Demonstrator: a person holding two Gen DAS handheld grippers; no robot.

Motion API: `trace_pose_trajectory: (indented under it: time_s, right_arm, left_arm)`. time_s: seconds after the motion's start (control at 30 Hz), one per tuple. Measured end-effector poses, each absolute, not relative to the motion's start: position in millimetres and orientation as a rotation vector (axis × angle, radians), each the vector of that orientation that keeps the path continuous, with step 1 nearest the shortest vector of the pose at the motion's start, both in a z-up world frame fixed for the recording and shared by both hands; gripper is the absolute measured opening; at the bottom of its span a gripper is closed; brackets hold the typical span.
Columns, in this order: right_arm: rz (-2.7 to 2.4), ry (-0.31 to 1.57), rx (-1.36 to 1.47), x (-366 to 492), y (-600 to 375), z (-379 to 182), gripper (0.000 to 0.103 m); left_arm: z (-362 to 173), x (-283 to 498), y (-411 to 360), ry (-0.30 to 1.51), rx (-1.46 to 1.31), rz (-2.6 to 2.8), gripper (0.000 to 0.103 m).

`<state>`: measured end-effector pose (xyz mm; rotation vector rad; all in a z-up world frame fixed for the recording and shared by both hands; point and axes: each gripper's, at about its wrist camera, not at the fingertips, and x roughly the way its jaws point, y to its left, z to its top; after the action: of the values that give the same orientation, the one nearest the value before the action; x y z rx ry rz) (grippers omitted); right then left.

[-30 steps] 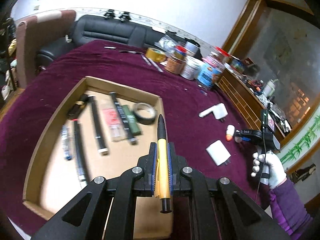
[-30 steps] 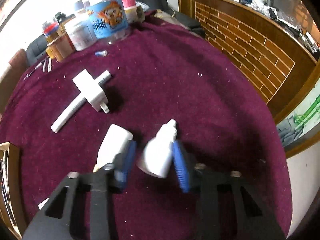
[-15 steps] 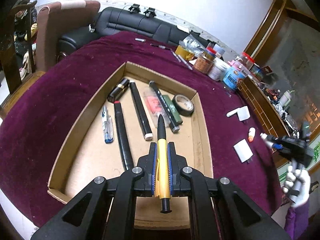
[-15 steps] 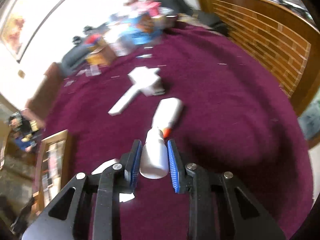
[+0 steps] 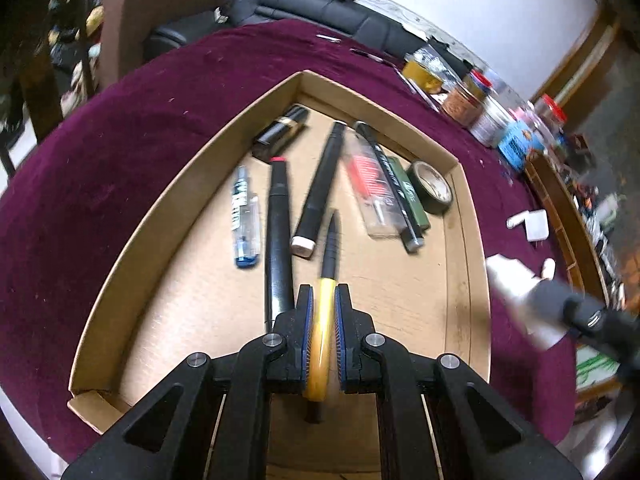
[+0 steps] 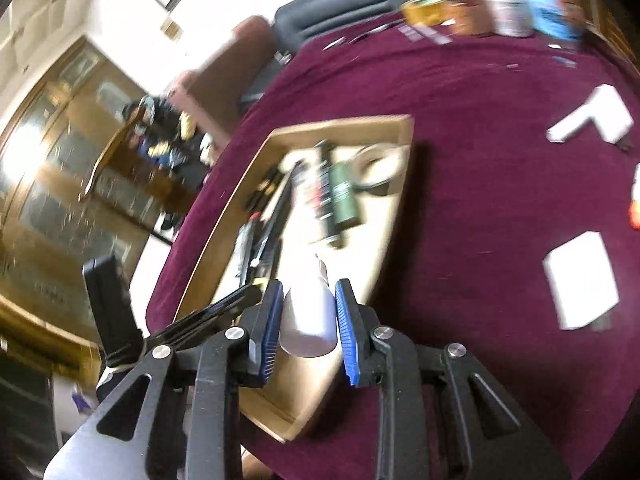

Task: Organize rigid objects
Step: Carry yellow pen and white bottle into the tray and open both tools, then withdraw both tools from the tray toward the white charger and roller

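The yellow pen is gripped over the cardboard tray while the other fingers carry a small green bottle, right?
Not quite: the bottle is white, not green, as the right wrist view shows. The yellow pen is indeed gripped over the cardboard tray.

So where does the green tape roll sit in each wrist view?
Left wrist: green tape roll in the cardboard tray's far right corner, right of centre.
Right wrist: tape roll, blurred, upper centre, same corner.
Shared landmark: the green rectangular block beside it.

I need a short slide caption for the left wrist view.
Left gripper holds a yellow-and-black pen above the cardboard tray of pens.
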<state>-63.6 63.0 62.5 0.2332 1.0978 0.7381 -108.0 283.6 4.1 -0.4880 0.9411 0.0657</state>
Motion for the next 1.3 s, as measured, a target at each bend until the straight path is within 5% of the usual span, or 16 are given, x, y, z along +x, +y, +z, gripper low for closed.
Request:
trace_pose_trajectory:
  time_s: [0.1, 0.37, 0.7, 0.87, 1.3]
  right_arm:
    - [0.750, 1.131, 0.193, -65, 89, 48, 0.024]
    - [0.739, 1.159, 0.116, -63, 126, 22, 0.025]
    - [0.722, 1.045, 0.049, -88, 128, 36, 0.026]
    - [0.680, 0.930, 0.071, -109, 103, 52, 0.047]
    - [0.602, 0.836, 0.071, -119, 67, 56, 0.053]
  left_arm:
    - [12, -121, 290, 0.901, -0.502, 0.042, 0.012]
    - [52, -161, 311, 0.762, -0.492, 0.104, 0.067]
    - [85, -180, 302, 0.630, -0.252, 0.364, 0.077]
    - [91, -185, 287, 0.580, -0.130, 0.448, 0.081]
    - [90, -171, 252, 0.625, -0.042, 0.480, 0.086]
